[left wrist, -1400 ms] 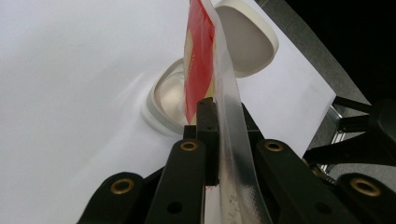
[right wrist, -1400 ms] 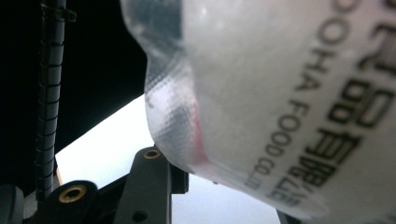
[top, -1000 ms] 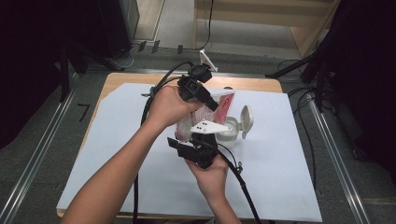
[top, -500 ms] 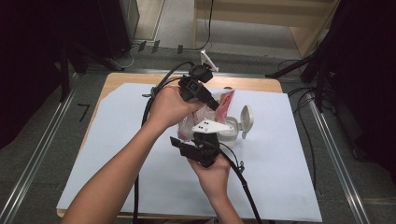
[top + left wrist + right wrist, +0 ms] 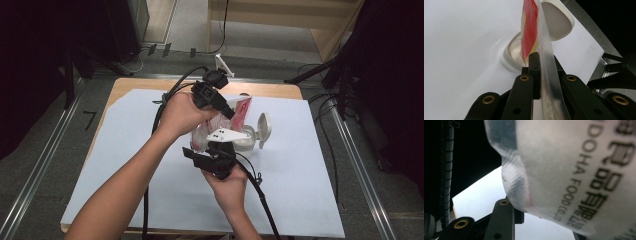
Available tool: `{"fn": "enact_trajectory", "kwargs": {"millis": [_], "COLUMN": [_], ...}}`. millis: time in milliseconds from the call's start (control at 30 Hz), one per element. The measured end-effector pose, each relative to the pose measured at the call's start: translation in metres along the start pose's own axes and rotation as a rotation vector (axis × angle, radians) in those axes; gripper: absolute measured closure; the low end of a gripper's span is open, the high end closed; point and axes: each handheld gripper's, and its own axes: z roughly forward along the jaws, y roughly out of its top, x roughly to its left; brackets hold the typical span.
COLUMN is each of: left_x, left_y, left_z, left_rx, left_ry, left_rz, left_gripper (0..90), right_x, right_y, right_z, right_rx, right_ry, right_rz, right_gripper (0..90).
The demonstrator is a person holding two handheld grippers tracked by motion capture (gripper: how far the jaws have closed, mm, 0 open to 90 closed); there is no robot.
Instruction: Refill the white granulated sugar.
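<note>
I am keeping the left gripper (image 5: 231, 114) jaws clamped on the sealed edge of the snack packet (image 5: 530, 30), holding it upright over the open white container (image 5: 511, 53) and its flipped lid (image 5: 263, 130) at three o'clock. My right gripper (image 5: 216, 150) jaws are pressing the packet's lower body from six o'clock. I judge we are emptying it; next, tilt and squeeze above the surface (image 5: 150, 185).
</note>
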Motion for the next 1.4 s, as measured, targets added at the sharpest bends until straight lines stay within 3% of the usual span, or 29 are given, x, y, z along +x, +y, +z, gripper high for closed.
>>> {"fn": "enact_trajectory", "kwargs": {"millis": [200, 667, 900, 1267, 1400], "left_x": [0.001, 0.004, 0.008, 0.009, 0.009], "left_y": [-0.003, -0.023, -0.031, -0.037, -0.042], "left_z": [-0.001, -0.002, 0.002, 0.002, 0.001], "left_rx": [-0.001, 0.012, -0.003, -0.015, -0.012], "left_ry": [0.001, -0.032, -0.058, -0.063, -0.058], "left_rz": [0.002, 0.029, 0.043, 0.050, 0.081], "left_gripper": [85.2, 85.0, 87.0, 89.1, 89.5], "right_x": [0.001, 0.003, -0.001, -0.002, -0.003], "right_y": [-0.001, -0.018, -0.026, -0.031, -0.034], "right_z": [0.001, 0.010, 0.015, 0.017, 0.019], "right_rx": [-0.003, 0.021, 0.032, 0.034, 0.041], "right_ry": [0.016, -0.011, -0.003, -0.008, 0.000], "right_rz": [-0.002, -0.030, -0.021, -0.027, -0.026], "right_gripper": [61.9, 59.3, 57.2, 57.6, 58.1]}}
